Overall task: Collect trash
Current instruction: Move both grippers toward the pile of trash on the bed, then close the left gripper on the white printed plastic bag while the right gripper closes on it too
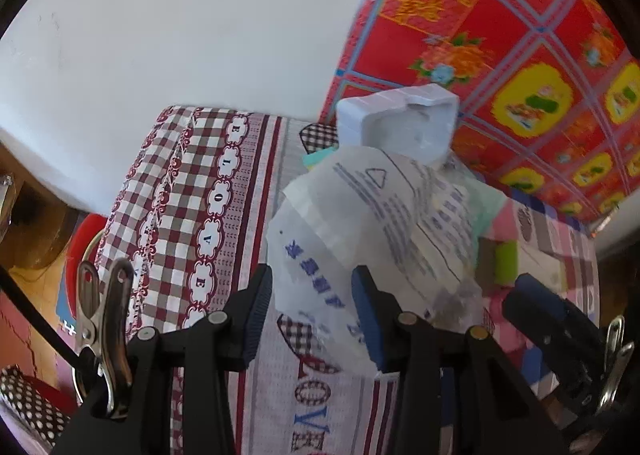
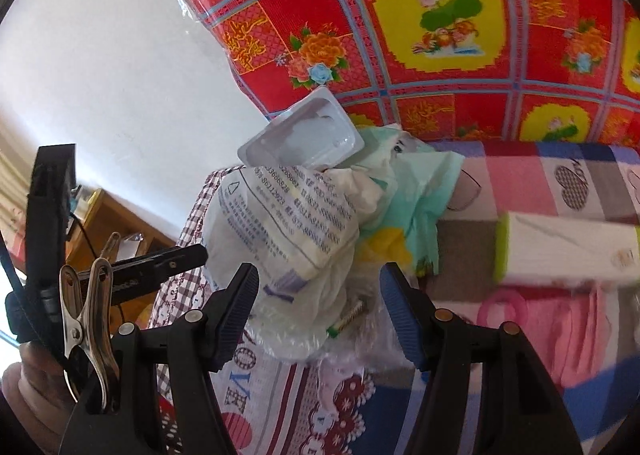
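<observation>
A heap of trash lies on the bed: a translucent plastic bag with blue print (image 1: 360, 215) (image 2: 288, 231), a white plastic tray (image 1: 400, 119) (image 2: 304, 139) on top, and crumpled mint-green wrapping (image 2: 416, 191) behind. My left gripper (image 1: 312, 311) is open, its jaws on either side of the bag's near end. My right gripper (image 2: 320, 315) is open, jaws around the lower part of the bag, near a small green-tipped piece (image 2: 344, 323). The right gripper also shows at the right edge of the left wrist view (image 1: 560, 315).
The bed has a checked "LOVE" sheet (image 1: 192, 215) and a pink patchwork cover (image 2: 540, 183). A red and yellow flowered quilt (image 2: 440, 15) stands behind. A white box with green ends (image 2: 568, 251) lies to the right. White wall and wooden furniture (image 2: 120, 223) are at the left.
</observation>
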Available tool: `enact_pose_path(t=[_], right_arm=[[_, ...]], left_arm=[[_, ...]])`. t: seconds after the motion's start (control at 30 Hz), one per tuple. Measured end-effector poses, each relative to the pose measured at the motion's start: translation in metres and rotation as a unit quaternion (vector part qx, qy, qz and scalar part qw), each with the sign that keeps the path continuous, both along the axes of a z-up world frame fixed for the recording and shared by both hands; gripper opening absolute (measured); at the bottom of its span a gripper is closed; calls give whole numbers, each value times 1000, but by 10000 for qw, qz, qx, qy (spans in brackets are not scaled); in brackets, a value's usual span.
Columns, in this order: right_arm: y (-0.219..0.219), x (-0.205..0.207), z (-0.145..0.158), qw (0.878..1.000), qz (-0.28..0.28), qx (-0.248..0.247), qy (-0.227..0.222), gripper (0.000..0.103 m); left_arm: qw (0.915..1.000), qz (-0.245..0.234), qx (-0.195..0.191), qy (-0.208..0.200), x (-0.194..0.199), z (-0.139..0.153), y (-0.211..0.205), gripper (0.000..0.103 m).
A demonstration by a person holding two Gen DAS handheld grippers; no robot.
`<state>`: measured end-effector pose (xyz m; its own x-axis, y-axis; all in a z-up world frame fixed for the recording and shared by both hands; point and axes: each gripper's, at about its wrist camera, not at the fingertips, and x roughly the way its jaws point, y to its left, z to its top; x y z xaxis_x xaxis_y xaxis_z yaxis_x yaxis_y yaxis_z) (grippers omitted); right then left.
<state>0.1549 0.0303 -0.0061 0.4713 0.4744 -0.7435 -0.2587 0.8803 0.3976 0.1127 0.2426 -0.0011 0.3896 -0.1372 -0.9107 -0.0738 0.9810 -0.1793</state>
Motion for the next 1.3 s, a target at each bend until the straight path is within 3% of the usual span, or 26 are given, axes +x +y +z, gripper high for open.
enact_pose_path(t=[0.43, 0.63, 0.73, 0.9, 1.3], right_arm=[[13, 56, -34, 9976, 449, -27, 520, 65], [22, 69, -48, 9959, 616, 24, 658, 65], [23, 73, -54, 9953, 648, 33, 721, 56], [27, 73, -59, 9947, 740, -58, 716, 55], [44, 71, -72, 9950, 772, -104, 633, 54]], left_arm=[[9985, 397, -304, 202, 21, -44, -7, 49], [9982, 485, -244, 251, 31, -60, -10, 60], [9976, 565, -256, 292, 32, -65, -9, 65], [9951, 796, -366, 465, 36, -76, -3, 77], [9944, 858, -2, 611, 38, -87, 0, 98]])
